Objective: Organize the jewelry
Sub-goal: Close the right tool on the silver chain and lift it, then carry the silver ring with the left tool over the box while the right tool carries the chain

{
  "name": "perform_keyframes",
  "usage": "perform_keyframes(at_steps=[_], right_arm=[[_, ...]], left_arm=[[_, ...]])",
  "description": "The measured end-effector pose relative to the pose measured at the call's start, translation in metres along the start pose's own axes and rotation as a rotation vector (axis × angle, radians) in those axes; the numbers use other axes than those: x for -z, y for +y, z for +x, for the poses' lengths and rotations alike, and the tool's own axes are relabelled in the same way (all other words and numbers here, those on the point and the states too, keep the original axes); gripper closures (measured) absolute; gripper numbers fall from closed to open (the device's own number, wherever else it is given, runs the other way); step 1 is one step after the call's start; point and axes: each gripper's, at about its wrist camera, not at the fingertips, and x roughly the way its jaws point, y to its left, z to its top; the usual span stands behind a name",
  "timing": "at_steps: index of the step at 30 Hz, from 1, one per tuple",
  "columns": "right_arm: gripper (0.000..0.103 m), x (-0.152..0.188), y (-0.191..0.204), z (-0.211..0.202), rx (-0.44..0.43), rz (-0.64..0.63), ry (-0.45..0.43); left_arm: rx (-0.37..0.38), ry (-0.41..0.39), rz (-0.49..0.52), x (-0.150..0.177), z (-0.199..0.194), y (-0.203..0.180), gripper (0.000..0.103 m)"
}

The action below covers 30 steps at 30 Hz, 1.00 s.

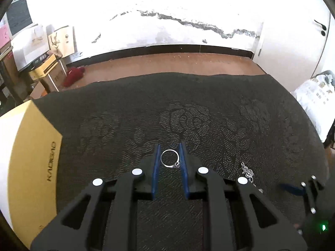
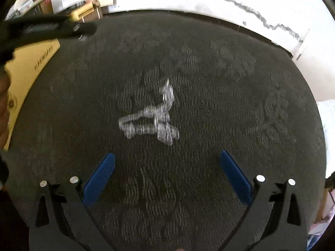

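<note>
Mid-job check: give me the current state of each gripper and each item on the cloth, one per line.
left gripper: shut on the ring
ring: held between the blue pads
right gripper: open, empty, above the chain
chain: loose tangle lying on the dark cloth, blurred in this view
yellow box: at the cloth's left edge, untouched

One ring (image 1: 170, 158), one blurred silver chain (image 2: 153, 118), perhaps tangled, one yellow box (image 1: 27, 146), two grippers.

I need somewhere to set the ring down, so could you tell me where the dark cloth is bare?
Bare: the far cloth toward the floor, and between the yellow box and the ring. Crowded: the near right, by the chain and the right gripper.
</note>
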Motion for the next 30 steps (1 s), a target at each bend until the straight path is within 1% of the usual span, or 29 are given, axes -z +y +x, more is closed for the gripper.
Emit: perform_keyframes(at_steps=[3, 7, 8, 9, 10, 11, 12, 14, 15, 16, 19, 22, 25, 30], right_arm=[[0.006, -0.009, 0.001, 0.005, -0.008, -0.012, -0.009], [0.005, -0.016, 0.001, 0.011, -0.006, -0.002, -0.046], [0.006, -0.018, 0.001, 0.011, -0.002, 0.006, -0.044], [0.012, -0.019, 0.002, 0.012, 0.002, 0.015, -0.033], [0.018, -0.021, 0.004, 0.01, 0.002, 0.014, -0.029], [0.031, -0.023, 0.006, 0.007, -0.001, 0.009, -0.04], [0.049, -0.024, 0.009, 0.005, -0.01, 0.005, -0.048], [0.07, -0.021, 0.015, -0.001, -0.018, -0.004, -0.06], [0.097, -0.021, 0.017, -0.002, -0.02, -0.004, -0.057], [0.097, -0.021, 0.019, -0.003, -0.029, -0.004, -0.053], [0.098, -0.021, 0.019, -0.003, -0.016, 0.003, -0.04], [0.098, -0.024, 0.015, -0.01, -0.029, 0.051, -0.025], [0.098, -0.034, 0.022, -0.033, -0.066, 0.053, -0.073], [0.098, -0.055, 0.043, -0.084, -0.124, 0.044, -0.164]], left_arm=[[0.007, -0.003, -0.012, 0.0, -0.013, 0.008, 0.085], [0.017, -0.019, -0.013, 0.005, -0.034, 0.022, 0.085], [0.016, -0.02, -0.013, 0.005, -0.038, 0.025, 0.085], [0.014, -0.019, -0.014, 0.006, -0.043, 0.03, 0.085], [0.015, -0.017, -0.018, 0.006, -0.046, 0.034, 0.085], [0.018, -0.017, -0.028, 0.007, -0.051, 0.04, 0.085], [0.021, -0.018, -0.036, 0.007, -0.057, 0.046, 0.085], [0.018, -0.027, -0.042, 0.007, -0.067, 0.053, 0.085], [0.017, -0.033, -0.044, 0.007, -0.072, 0.057, 0.085], [0.016, -0.037, -0.047, 0.008, -0.077, 0.061, 0.085], [0.01, -0.043, -0.051, 0.009, -0.085, 0.068, 0.085], [0.0, -0.046, -0.055, 0.008, -0.094, 0.075, 0.085], [-0.01, -0.054, -0.066, 0.009, -0.107, 0.087, 0.085], [-0.035, -0.068, -0.094, 0.009, -0.131, 0.112, 0.085]])
